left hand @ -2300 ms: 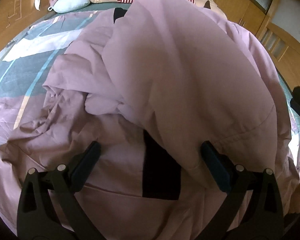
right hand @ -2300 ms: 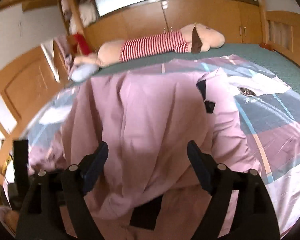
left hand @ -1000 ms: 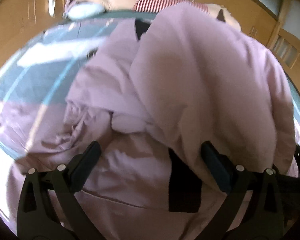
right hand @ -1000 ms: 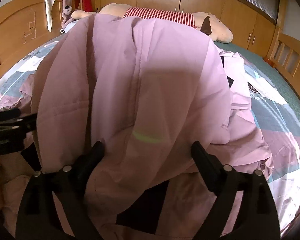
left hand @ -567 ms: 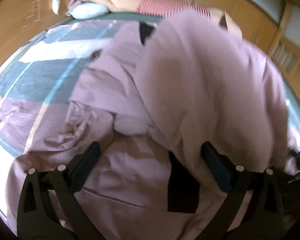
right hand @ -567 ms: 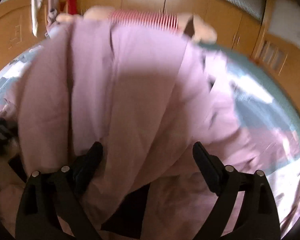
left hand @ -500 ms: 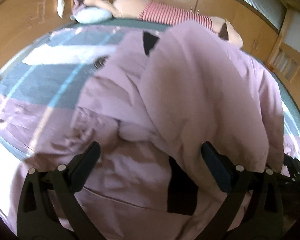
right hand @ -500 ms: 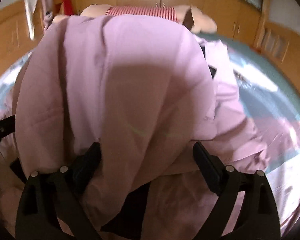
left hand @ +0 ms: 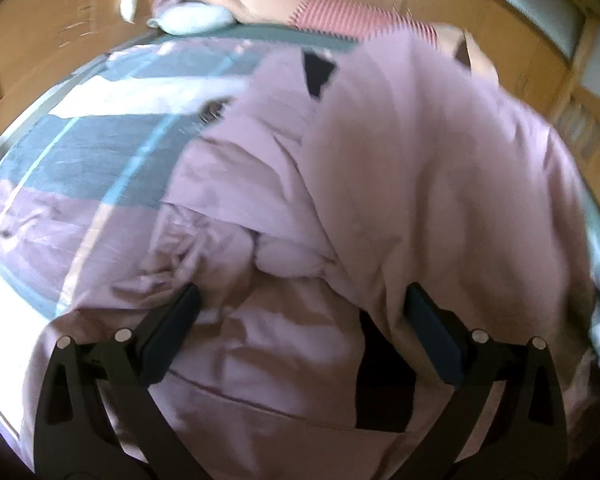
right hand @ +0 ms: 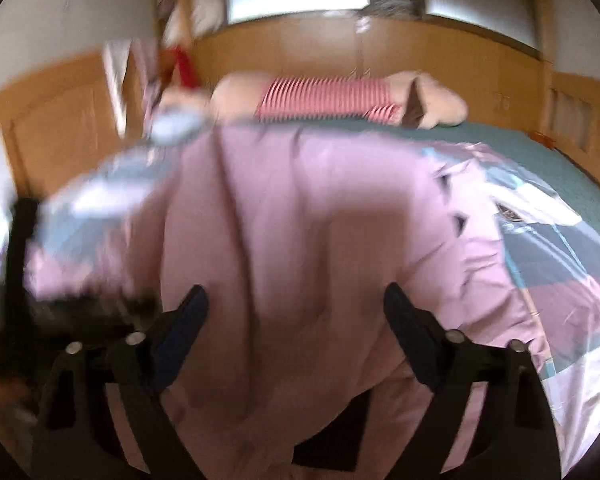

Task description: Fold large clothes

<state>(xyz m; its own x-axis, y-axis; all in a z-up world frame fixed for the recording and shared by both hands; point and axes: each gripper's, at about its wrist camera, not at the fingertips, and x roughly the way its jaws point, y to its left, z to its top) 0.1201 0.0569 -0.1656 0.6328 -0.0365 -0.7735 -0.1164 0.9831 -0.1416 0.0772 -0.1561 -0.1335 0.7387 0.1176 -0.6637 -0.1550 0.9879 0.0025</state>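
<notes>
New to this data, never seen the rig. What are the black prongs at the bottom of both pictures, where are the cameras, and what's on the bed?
No robot arm here: a person holds a pair of tongs in each hand, with a wide-angle camera on each looking forward along its two fingers. The black prongs are those fingers.

One picture is from the left tongs, the other from the right tongs. Both stand wide open over the cloth; the right ones have just closed a little, and neither pair visibly pinches anything.

On the bed lies a large pink garment with black patches, bunched and partly doubled over, on a patterned bedspread. A stuffed toy in a striped top lies at the far edge. The right view is blurred.
</notes>
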